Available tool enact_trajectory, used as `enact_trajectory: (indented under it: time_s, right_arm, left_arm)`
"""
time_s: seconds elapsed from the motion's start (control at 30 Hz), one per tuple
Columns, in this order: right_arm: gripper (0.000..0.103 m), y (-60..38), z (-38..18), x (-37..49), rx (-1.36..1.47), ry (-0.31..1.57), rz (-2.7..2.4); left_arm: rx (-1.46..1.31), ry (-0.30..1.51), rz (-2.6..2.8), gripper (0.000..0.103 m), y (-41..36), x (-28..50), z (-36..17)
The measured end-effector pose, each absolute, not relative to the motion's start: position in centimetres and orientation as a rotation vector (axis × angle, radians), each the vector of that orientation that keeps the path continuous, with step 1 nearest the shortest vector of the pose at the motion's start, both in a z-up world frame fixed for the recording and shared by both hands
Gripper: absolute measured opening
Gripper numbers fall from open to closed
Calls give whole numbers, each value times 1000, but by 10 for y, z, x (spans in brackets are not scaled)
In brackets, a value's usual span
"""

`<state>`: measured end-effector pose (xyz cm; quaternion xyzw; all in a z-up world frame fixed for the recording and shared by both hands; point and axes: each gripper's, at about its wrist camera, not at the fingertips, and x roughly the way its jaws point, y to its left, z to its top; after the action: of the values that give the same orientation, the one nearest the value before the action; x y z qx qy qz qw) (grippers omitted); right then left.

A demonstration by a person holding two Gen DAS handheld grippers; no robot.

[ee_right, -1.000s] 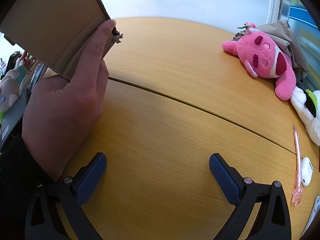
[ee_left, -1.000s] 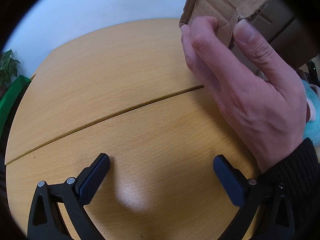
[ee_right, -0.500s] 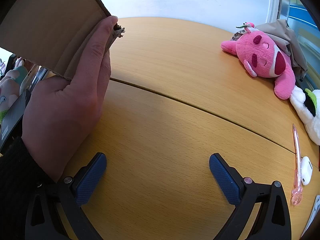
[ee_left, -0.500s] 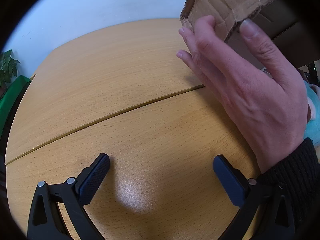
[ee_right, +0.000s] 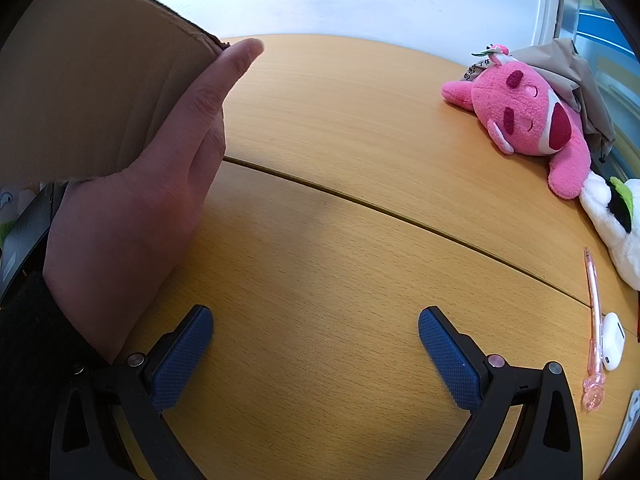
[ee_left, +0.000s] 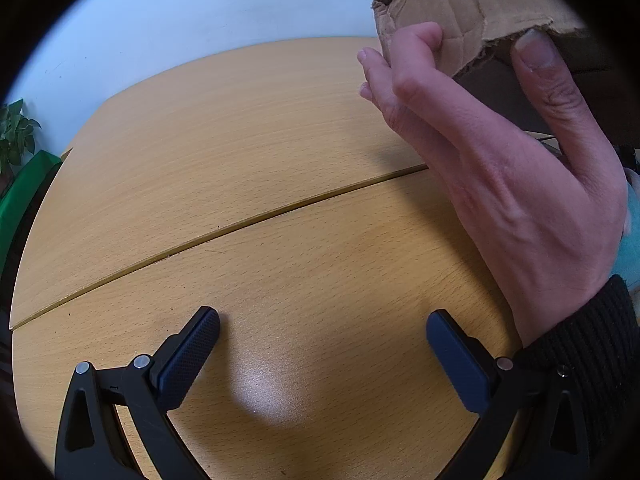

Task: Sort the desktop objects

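A person's hand (ee_left: 520, 184) holds a cardboard box (ee_left: 460, 12) above the wooden table, at the upper right of the left wrist view. The same hand (ee_right: 132, 216) and box (ee_right: 88, 96) fill the left of the right wrist view. My left gripper (ee_left: 322, 338) is open and empty, low over the table. My right gripper (ee_right: 316, 336) is open and empty too. A pink plush toy (ee_right: 528, 116), a white plush (ee_right: 612, 220), a pink pen (ee_right: 594, 320) and a white earbud case (ee_right: 613, 340) lie at the right.
The table (ee_left: 240, 140) has a seam running across it. A beige cloth (ee_right: 576, 80) lies behind the pink plush. A teal plush (ee_left: 630, 248) peeks out behind the hand. A green object (ee_left: 24, 184) and a plant (ee_left: 16, 132) sit off the table's left edge.
The hand has lifted the cardboard box higher, and it now covers more of the right wrist view's left side. Both grippers have stayed in place.
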<state>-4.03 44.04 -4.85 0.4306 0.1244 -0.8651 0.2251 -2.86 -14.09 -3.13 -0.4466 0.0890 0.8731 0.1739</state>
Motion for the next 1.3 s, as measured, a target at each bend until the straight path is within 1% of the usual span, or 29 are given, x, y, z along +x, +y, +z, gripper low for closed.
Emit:
enact_trajectory:
  time_s: [1.3]
  right_arm:
    - [103,440,-48,-40,1194,336,-2397]
  left_arm:
    - [-1265,254,2475,103,-137,-32,-27]
